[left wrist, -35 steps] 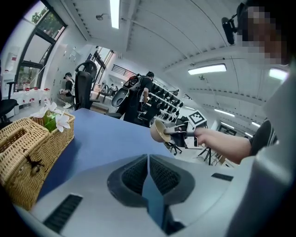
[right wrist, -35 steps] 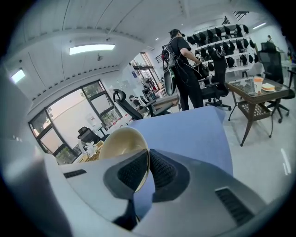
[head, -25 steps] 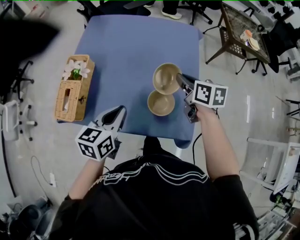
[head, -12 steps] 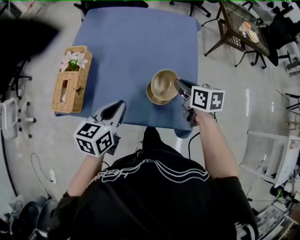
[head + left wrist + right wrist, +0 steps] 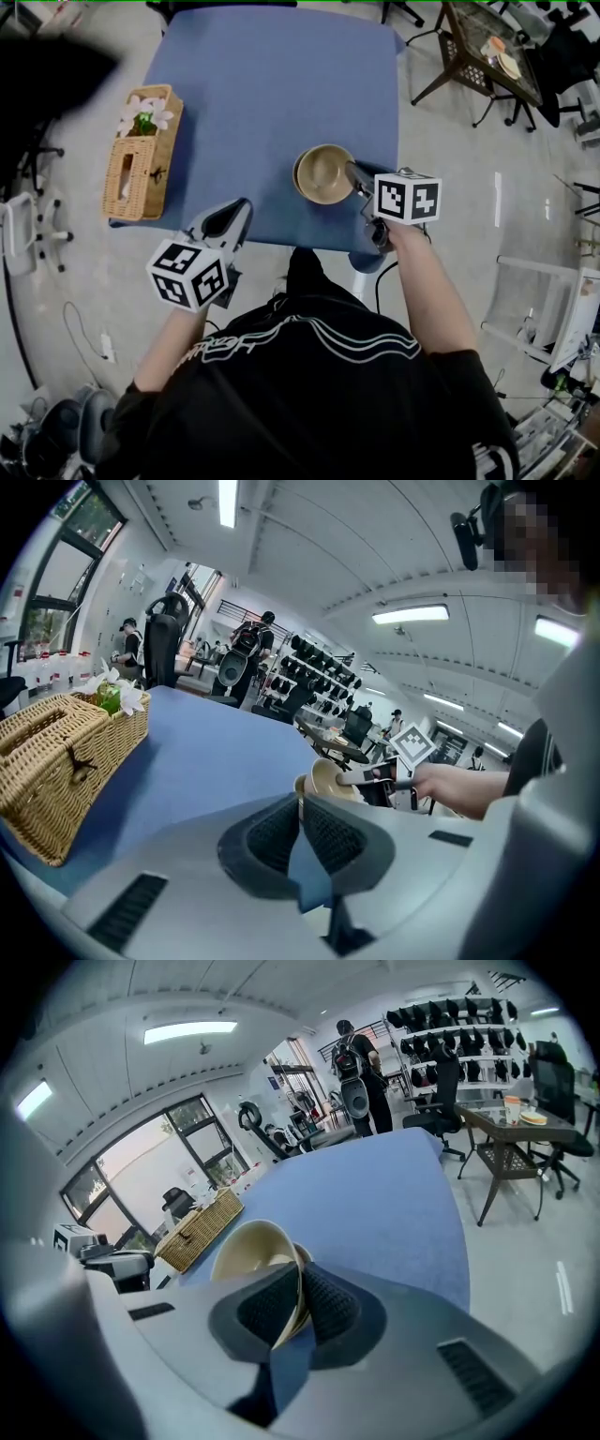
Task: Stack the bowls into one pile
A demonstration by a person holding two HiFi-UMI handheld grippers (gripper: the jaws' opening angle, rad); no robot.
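While rim-pinched in the right hand-held gripper (image 5: 352, 172), upper bowl (image 5: 323, 172) mouth-up, tilted, over lower bowl (image 5: 302, 1253).

No words, numbers or brand names can be read anywhere. The white print on the back of the person's black shirt (image 5: 309, 342) is too blurred to make out as letters. The marker cube at the near left (image 5: 190, 275) and the marker cube at the right (image 5: 408, 197) carry only black-and-white square patterns, not writing.
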